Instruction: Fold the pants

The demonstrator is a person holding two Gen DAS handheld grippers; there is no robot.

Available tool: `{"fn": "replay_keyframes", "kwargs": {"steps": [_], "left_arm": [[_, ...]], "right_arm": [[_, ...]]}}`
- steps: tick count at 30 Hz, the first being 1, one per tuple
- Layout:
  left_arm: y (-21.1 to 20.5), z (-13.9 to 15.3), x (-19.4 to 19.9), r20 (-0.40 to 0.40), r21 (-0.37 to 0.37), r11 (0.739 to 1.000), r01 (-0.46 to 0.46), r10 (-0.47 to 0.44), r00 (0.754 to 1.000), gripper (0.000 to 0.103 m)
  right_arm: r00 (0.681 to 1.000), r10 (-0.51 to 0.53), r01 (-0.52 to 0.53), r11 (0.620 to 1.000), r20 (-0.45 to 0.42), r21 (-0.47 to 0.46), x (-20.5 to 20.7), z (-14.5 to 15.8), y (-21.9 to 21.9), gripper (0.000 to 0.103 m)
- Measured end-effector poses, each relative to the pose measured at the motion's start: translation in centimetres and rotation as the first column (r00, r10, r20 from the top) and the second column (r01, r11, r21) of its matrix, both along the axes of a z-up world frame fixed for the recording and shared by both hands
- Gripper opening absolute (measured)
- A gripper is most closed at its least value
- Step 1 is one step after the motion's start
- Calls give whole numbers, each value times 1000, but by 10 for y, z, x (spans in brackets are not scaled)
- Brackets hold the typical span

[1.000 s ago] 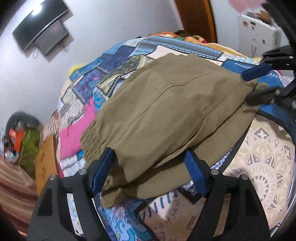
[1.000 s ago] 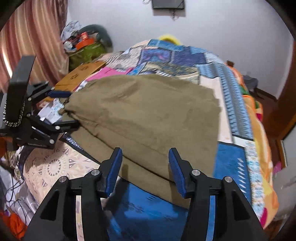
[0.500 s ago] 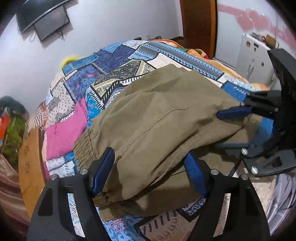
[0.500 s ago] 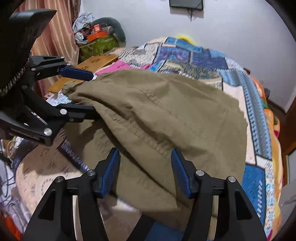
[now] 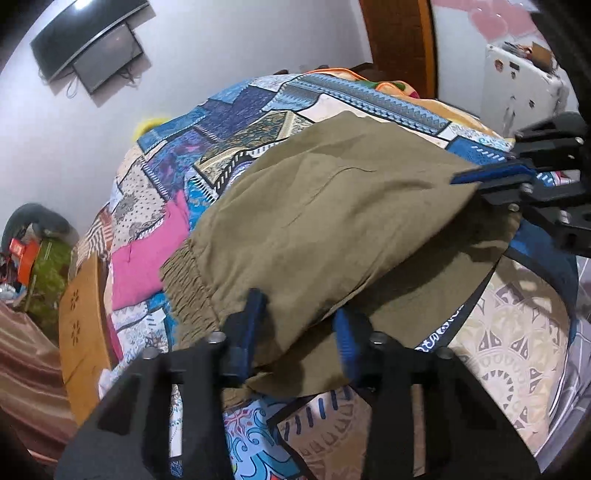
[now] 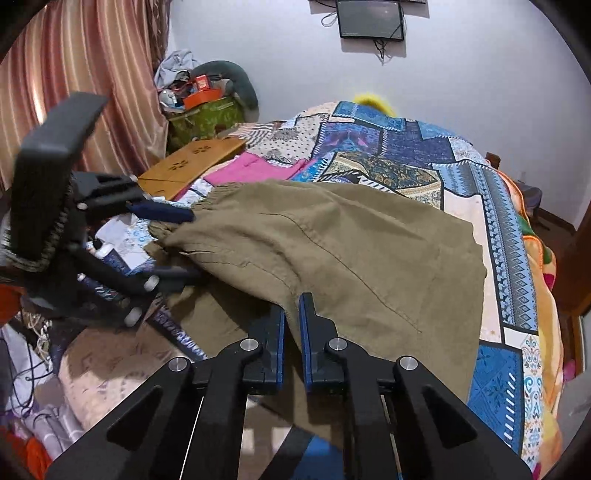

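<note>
Pants (image 6: 351, 251), one olive pair on one quilt (image 6: 388, 147), right claw (image 6: 291, 314) clamped on hem, left claw (image 5: 299, 317) apart.

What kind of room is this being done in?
Most likely a home bedroom. The pants lie on a bed under a patchwork bedspread, a small screen is mounted on the wall, and striped curtains hang beside a pile of belongings.
</note>
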State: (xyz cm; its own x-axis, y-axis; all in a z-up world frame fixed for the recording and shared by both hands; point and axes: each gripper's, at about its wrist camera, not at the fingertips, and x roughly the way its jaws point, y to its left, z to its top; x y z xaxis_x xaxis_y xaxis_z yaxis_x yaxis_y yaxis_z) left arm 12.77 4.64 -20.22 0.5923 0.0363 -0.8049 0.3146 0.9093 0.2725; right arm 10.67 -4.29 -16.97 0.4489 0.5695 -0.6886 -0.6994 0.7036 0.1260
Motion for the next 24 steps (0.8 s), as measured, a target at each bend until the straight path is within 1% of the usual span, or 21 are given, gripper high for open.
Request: {"fn": "replay_keyframes", "kwargs": {"steps": [1,3,6,11,12,14,15,16,18,19,20,21,22,24], "left_arm": [[2,3,-3,5,-23,1000,-2,2,1000,35],[4,7,-6,12,-36,999,-5,6,1000,29],[5,11,-13,7,-62,998,-4,5,1000,27],[15,-1,-22,-64,-125,992,-37,29,998,27],[17,-4,-24,-75,-133,990,-49,39,996,27],[25,-6,-29,-93,-156,985,-75,61,994,27],[31,-5,-33,-101,-182,980,-84,67,993,27],[35,-4,-35,-100,-193,977,-92,73,992,27],[44,-1,-41,-98,-209,971,-119,100,990,29],[52,2,-43,-93,-215,966,-140,122,988,30],[57,5,-45,-87,-222,963,-156,139,986,33],[63,8,-46,-80,-228,958,-172,157,984,39],[68,11,-46,-72,-235,954,-184,172,982,43],[79,17,-46,-53,-255,944,-212,205,977,57]], "right_arm": [[1000,3,-3,1000,-2,2,-2,1,-1,6],[1000,11,-11,1000,-6,4,-4,3,-3,6],[1000,20,-20,1000,-7,-2,-9,3,-4,6],[999,22,-22,999,-26,-29,-15,-6,-3,7],[999,19,-20,999,-30,-33,-15,-8,-2,9],[998,6,-8,999,-59,-40,-15,-14,-4,11],[998,2,-5,999,-70,-46,-15,-15,-5,15],[997,-3,-1,999,-82,-51,-16,-16,-6,18],[996,-17,12,999,-90,-51,-19,-14,-13,28],[996,-21,16,999,-92,-47,-20,-13,-17,31],[995,-28,24,999,-91,-41,-21,-10,-23,35],[995,-37,34,999,-88,-39,-22,-8,-27,37],[995,-50,47,998,-82,-38,-22,-5,-32,37],[993,-98,96,995,-72,-33,-20,0,-47,37]]}}
